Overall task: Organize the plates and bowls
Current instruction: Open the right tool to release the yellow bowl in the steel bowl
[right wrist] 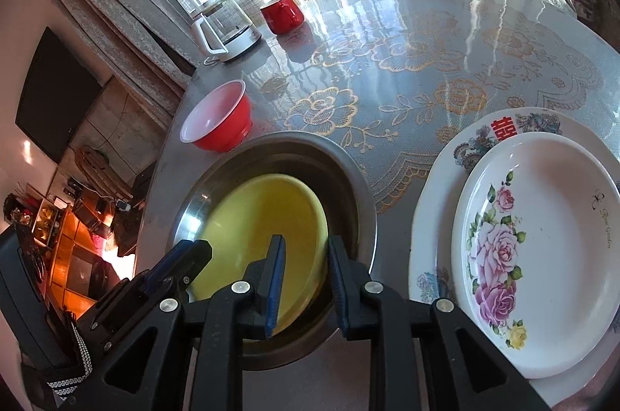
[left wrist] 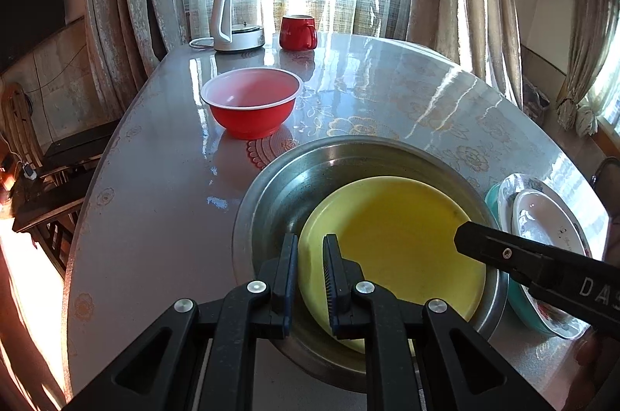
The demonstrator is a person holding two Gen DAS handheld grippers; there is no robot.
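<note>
The red bowl [left wrist: 251,107] stands far left. The left gripper [left wrist: 310,279] is clamped on the near-left rim of the yellow plate [left wrist: 395,256], which lies tilted inside the steel basin [left wrist: 271,201]. The right gripper [right wrist: 304,281] straddles the plate's right rim, jaws parted, not pinching. Right of the basin sits the plate stack [right wrist: 542,236], nearer the right hand

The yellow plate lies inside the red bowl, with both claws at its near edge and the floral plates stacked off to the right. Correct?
Not quite. The yellow plate lies inside the steel basin, not the red bowl, which stands empty beyond it, as the left wrist view shows. Both claws, left and right, are at its near edge, and the floral plates are stacked to the right.
</note>
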